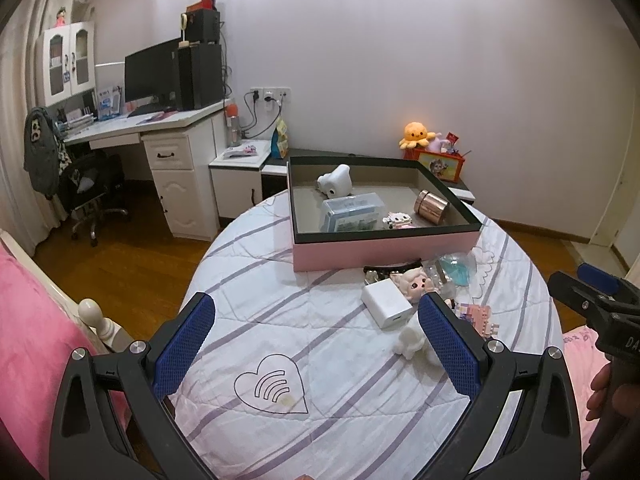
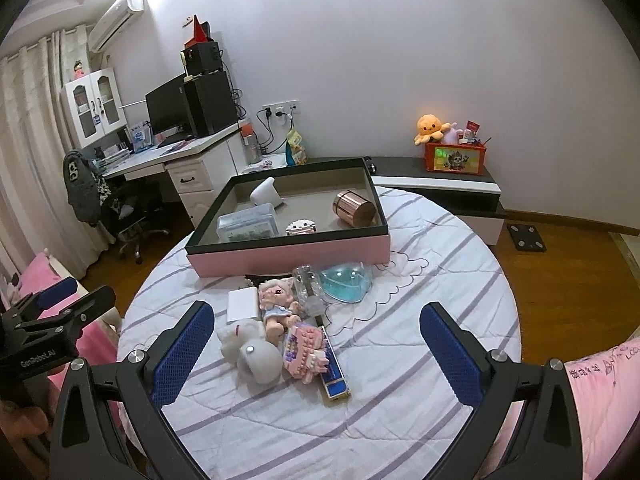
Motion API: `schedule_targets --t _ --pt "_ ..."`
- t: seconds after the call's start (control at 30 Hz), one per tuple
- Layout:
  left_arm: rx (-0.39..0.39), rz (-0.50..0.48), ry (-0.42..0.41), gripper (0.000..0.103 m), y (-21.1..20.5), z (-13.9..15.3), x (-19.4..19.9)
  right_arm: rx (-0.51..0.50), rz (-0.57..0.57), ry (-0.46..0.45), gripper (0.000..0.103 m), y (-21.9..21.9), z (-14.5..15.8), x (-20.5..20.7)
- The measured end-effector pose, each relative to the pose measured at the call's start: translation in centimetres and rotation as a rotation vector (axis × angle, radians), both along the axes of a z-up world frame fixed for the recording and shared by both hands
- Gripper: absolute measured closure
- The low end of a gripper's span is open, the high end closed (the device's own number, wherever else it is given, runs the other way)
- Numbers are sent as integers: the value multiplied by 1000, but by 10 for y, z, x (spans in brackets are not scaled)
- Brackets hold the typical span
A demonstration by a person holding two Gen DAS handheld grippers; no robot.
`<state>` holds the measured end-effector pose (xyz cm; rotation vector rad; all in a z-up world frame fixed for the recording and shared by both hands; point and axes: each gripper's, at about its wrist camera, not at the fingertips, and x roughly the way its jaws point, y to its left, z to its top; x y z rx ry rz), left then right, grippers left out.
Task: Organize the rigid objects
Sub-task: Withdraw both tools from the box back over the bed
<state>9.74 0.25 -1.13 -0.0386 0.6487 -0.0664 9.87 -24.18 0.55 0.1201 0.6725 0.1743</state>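
Note:
A pink tray (image 1: 380, 248) (image 2: 288, 256) with a dark rim sits at the far end of the striped bed cover. Inside lie a white gadget (image 1: 335, 180), a clear plastic box (image 1: 351, 212), a small block figure (image 2: 301, 227) and a copper cylinder (image 1: 433, 206) (image 2: 354, 208). In front of the tray lies a pile: a white charger (image 1: 386, 304) (image 2: 242, 304), a doll (image 2: 276, 308), a white plush (image 2: 252, 350), a pink block toy (image 2: 306, 354), a blue plastic shell (image 2: 346, 282). My left gripper (image 1: 316, 340) and right gripper (image 2: 316, 350) both hover open over the cover, holding nothing.
A white desk (image 1: 160, 128) with monitor and office chair (image 1: 92, 196) stands far left. A low cabinet (image 2: 440, 188) behind the bed carries an orange plush and a red box. Pink bedding (image 1: 36, 352) lies at the left, and a scale (image 2: 526, 237) rests on the wood floor.

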Motion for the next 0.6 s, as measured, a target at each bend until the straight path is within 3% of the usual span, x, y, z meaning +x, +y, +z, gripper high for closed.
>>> schedule_targets --t 0.6 --pt "-2 -8 19 0 -6 -7 0 -9 -2 19 0 -2 -8 0"
